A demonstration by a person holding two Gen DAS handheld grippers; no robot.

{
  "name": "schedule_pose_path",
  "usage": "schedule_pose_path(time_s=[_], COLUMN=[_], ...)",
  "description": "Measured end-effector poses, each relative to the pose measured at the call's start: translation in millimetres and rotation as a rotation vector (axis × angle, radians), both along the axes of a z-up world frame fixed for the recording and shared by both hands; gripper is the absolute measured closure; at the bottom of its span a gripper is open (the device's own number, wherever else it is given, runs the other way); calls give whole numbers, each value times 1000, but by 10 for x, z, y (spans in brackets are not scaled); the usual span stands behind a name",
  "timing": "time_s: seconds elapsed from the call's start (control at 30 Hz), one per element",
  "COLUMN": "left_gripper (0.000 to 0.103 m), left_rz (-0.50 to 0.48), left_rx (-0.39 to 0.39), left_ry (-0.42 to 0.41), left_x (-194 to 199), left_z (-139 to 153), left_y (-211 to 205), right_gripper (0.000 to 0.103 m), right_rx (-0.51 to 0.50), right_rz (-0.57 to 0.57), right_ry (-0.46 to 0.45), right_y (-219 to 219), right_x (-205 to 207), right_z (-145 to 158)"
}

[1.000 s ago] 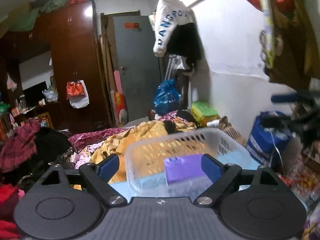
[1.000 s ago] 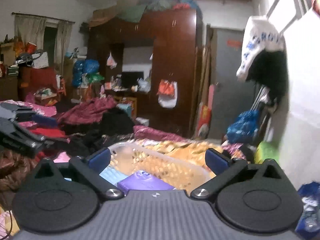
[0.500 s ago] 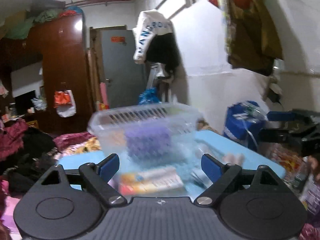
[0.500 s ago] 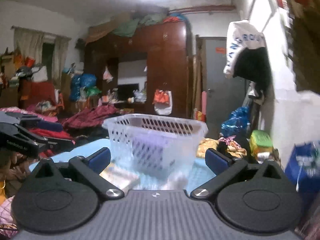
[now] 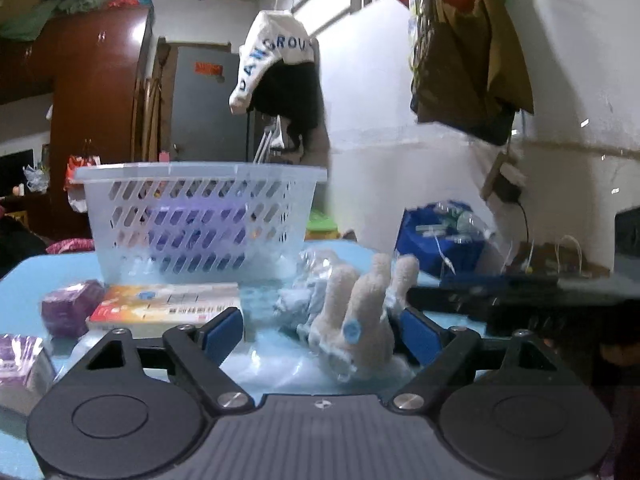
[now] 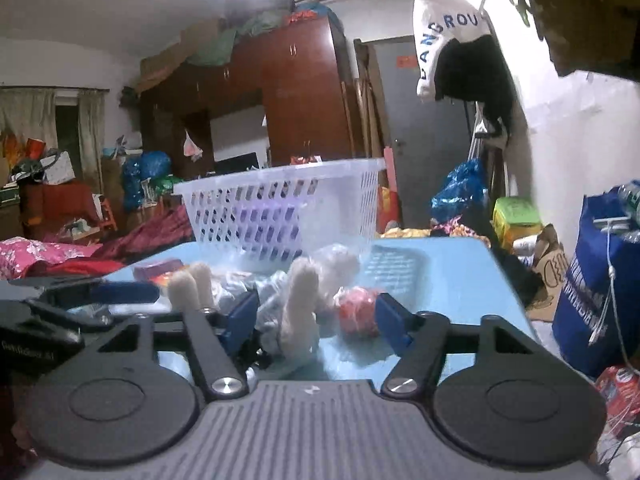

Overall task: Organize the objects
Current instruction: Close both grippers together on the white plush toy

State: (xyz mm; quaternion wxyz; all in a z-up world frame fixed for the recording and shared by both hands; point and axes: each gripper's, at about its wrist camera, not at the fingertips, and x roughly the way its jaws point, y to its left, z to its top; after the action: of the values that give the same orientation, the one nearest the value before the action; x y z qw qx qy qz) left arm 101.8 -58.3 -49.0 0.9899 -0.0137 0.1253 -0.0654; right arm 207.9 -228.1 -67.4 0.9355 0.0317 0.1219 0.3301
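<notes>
On the blue table (image 5: 24,268), a white basket (image 5: 200,220) stands far, with a purple box (image 5: 72,306) and an orange box (image 5: 168,308) near its left. The left gripper (image 5: 322,330) and right gripper (image 6: 316,314) are both spread wide, holding nothing. Between each pair of fingers lies a bagged white glove (image 5: 356,320), its fingertips pointing up and away.

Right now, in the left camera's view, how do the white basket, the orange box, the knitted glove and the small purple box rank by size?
Largest to smallest:
1. basket
2. orange box and glove: similar, but the glove is nearer, so unsure
3. purple box
</notes>
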Motion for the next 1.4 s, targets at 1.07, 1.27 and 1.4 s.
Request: schedule_pose_path(time_s=[1.07,1.27,1.4], left_gripper=[85,85,86], left_rz=[-105,-120,-111], left_rx=[-105,-179,-157], left_ry=[-137,-179,-221], left_x=[-98,-180,-181], left_z=[135,344,628], left_y=[344,575,638], right_gripper=[90,90,90], right_rx=[88,114,113], right_rz=[125,168,181], right_ry=[-108,-186,-239], right_y=[-116,-47,54], right_x=[-281,-376,-374], right_z=[74,319,531])
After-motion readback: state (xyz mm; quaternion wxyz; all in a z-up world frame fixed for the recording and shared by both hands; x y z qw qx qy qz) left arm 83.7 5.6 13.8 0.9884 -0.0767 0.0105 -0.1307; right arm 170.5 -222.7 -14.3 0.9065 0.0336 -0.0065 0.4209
